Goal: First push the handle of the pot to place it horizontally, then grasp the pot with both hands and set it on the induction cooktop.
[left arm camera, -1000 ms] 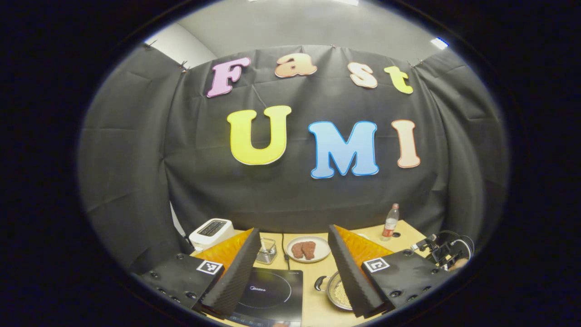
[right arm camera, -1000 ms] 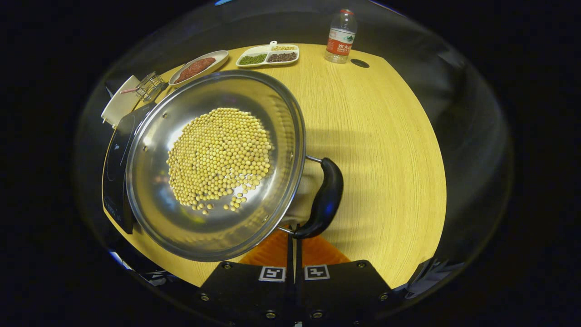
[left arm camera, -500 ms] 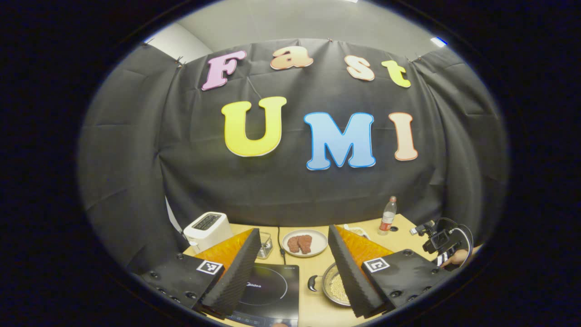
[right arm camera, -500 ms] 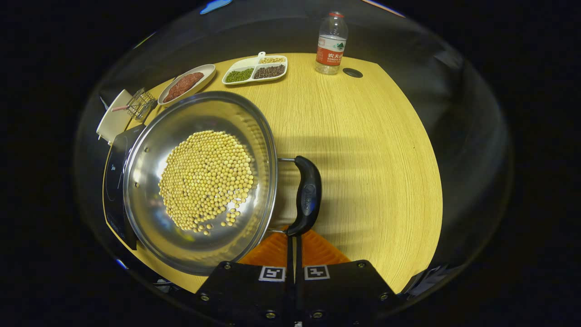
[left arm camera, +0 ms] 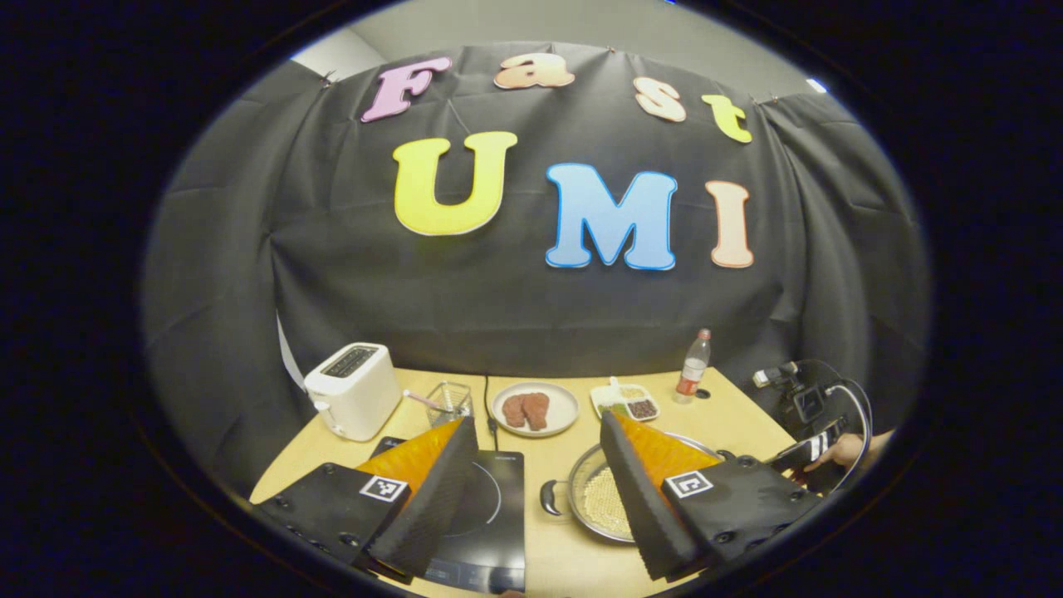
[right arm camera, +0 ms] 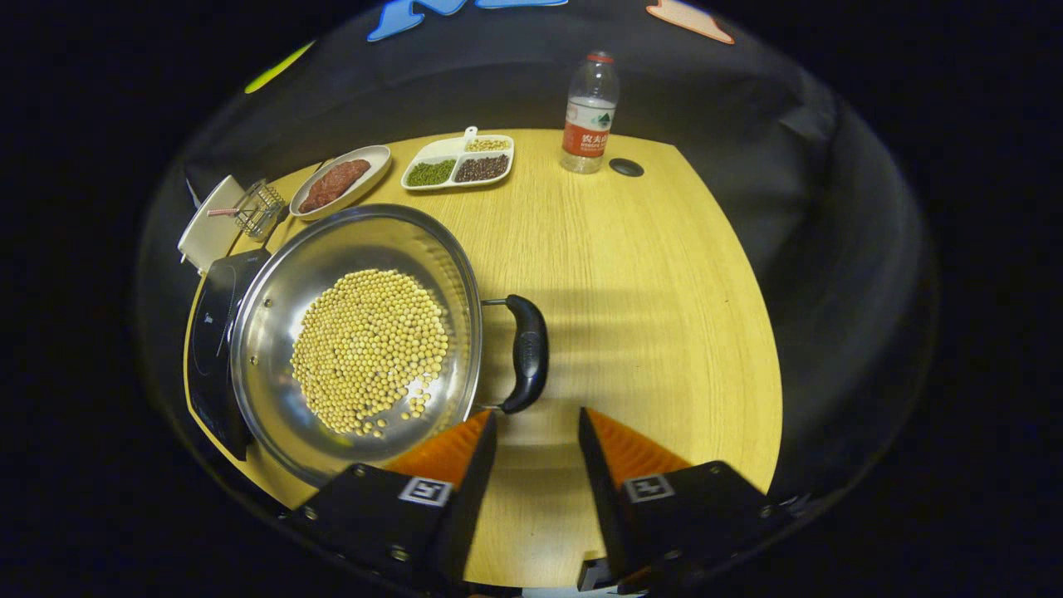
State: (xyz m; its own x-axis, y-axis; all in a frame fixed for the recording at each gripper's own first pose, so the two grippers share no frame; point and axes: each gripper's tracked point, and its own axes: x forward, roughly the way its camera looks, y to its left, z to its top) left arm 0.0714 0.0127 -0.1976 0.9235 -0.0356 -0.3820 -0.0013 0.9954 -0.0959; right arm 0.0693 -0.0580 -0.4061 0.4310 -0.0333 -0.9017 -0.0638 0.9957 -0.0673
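Note:
A steel pot (right arm camera: 274, 332) holding soybeans (right arm camera: 369, 349) stands on the wooden table, just right of the black induction cooktop (right arm camera: 212, 328). Its black side handle (right arm camera: 528, 353) lies just ahead of my right gripper (right arm camera: 536, 415), which is open and touches nothing. In the left gripper view the pot (left arm camera: 581, 498) and its other black handle (left arm camera: 550, 497) sit beside the cooktop (left arm camera: 494, 515). My left gripper (left arm camera: 538, 421) hangs open above both, its right finger (left arm camera: 644, 490) covering part of the pot. A hand holds the right gripper (left arm camera: 810, 453) at the far right.
Along the back of the table stand a white toaster (left arm camera: 353, 390), a wire holder (left arm camera: 448, 403), a plate of meat (left arm camera: 534, 409), a divided dish of beans (right arm camera: 457, 164) and a water bottle (right arm camera: 588, 116). Bare wood (right arm camera: 664, 316) lies right of the pot.
My right gripper, shut at the pot's handle before, has opened and drawn back from it. My left gripper's view has tipped downward, bringing more of the table and pot into sight.

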